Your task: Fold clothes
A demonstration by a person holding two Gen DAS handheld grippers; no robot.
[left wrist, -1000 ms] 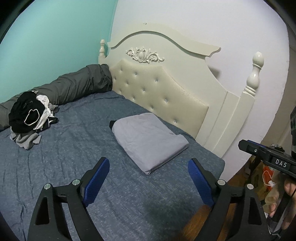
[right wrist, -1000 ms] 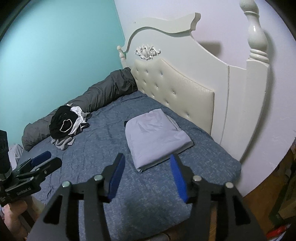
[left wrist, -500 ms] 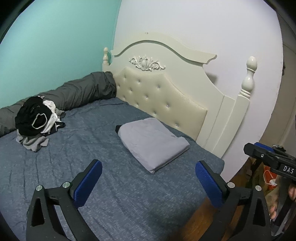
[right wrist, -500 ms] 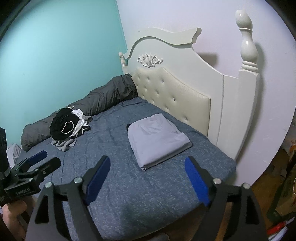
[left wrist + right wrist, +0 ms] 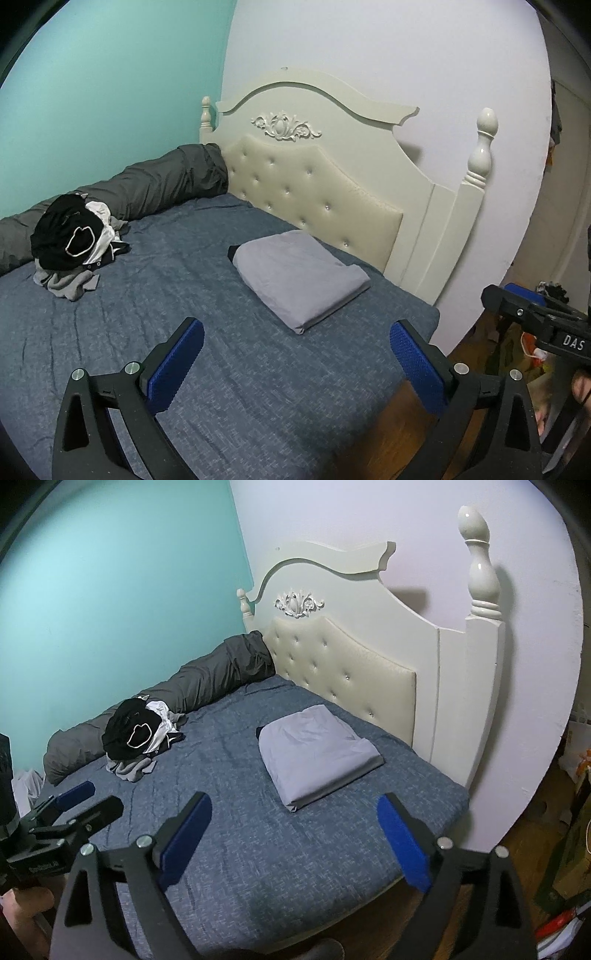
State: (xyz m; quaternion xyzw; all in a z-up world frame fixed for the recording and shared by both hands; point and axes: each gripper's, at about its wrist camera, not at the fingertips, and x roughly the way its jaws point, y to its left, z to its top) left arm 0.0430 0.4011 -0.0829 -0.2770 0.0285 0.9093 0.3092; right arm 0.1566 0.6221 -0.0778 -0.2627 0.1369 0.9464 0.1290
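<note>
A folded grey garment lies flat on the blue bedspread near the headboard, with a dark item peeking out at its far corner. A heap of unfolded black, white and grey clothes sits at the bed's left side. My left gripper hovers open over the bed, short of the folded garment, holding nothing. My right gripper is also open and empty, above the bed's near edge. Each gripper shows at the edge of the other's view.
A cream tufted headboard with tall posts stands behind the bed. A rolled dark grey duvet lies along the teal wall. Wooden floor with clutter is at the right.
Both grippers pulled back and up from the folded garment. The right gripper's jaws spread from narrow to wide, and the left's also widened.
</note>
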